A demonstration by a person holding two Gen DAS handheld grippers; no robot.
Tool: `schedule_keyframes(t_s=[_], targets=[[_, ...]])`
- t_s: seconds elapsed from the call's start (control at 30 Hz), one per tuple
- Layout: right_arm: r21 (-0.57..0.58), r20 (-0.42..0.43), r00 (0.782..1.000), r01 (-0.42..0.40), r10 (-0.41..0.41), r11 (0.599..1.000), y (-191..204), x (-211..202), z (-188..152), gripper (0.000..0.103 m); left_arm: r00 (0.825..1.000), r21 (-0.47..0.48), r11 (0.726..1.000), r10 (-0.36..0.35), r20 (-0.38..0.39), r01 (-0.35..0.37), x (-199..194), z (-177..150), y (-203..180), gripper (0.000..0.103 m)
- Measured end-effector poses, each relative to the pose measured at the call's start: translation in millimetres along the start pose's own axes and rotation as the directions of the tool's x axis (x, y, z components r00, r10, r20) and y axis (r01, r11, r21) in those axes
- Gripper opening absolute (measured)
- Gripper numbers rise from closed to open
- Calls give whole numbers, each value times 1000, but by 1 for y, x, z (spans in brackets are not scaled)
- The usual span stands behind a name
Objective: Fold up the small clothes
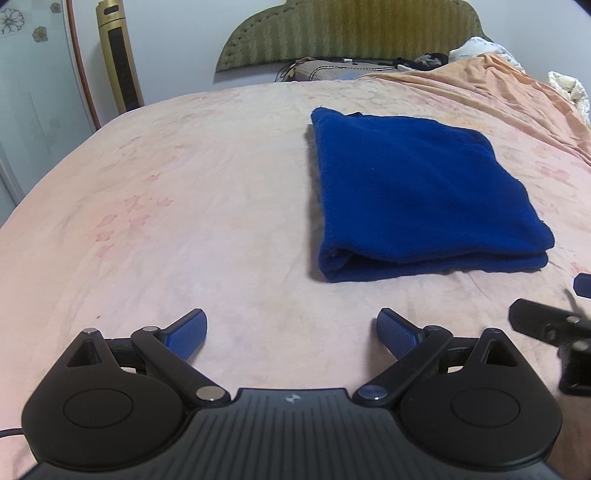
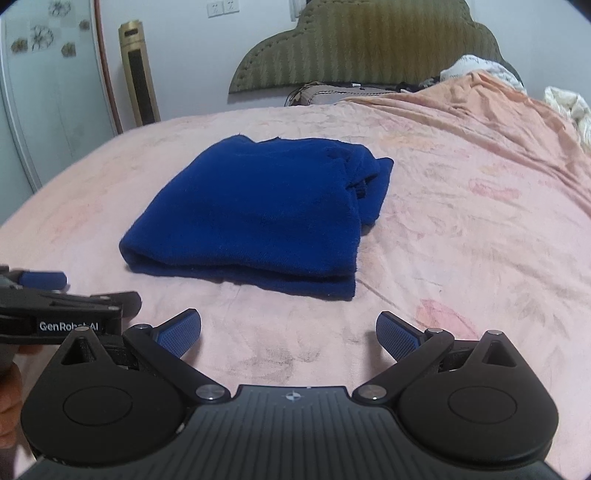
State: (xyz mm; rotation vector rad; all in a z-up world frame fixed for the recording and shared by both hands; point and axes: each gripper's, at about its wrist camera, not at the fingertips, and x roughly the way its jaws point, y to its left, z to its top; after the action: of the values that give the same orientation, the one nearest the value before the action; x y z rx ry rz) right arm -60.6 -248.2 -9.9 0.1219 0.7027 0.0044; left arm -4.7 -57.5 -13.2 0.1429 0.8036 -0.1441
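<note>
A dark blue garment (image 1: 417, 192) lies folded into a thick rectangle on the pink bed sheet (image 1: 184, 221). In the right wrist view the garment (image 2: 258, 210) lies straight ahead, its folded edge toward me. My left gripper (image 1: 291, 334) is open and empty, low over the sheet, to the left of and nearer than the garment. My right gripper (image 2: 288, 334) is open and empty, just in front of the garment's near edge. Each gripper shows at the edge of the other's view: the right one (image 1: 554, 325), the left one (image 2: 48, 299).
A green padded headboard (image 1: 351, 33) stands at the far end of the bed. A rumpled orange blanket (image 1: 498, 88) and white bedding (image 1: 569, 88) lie at the back right. A gold tower fan (image 1: 120, 55) and a glass door (image 1: 33, 92) stand at the left.
</note>
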Motion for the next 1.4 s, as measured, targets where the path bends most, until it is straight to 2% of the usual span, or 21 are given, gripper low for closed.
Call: schedule_keyframes(t_s=[1.4], targets=[[-10, -2, 1000, 10, -10, 1000, 2, 1, -3, 102, 1000, -2, 1000, 8, -27, -8, 4, -2, 0, 99]])
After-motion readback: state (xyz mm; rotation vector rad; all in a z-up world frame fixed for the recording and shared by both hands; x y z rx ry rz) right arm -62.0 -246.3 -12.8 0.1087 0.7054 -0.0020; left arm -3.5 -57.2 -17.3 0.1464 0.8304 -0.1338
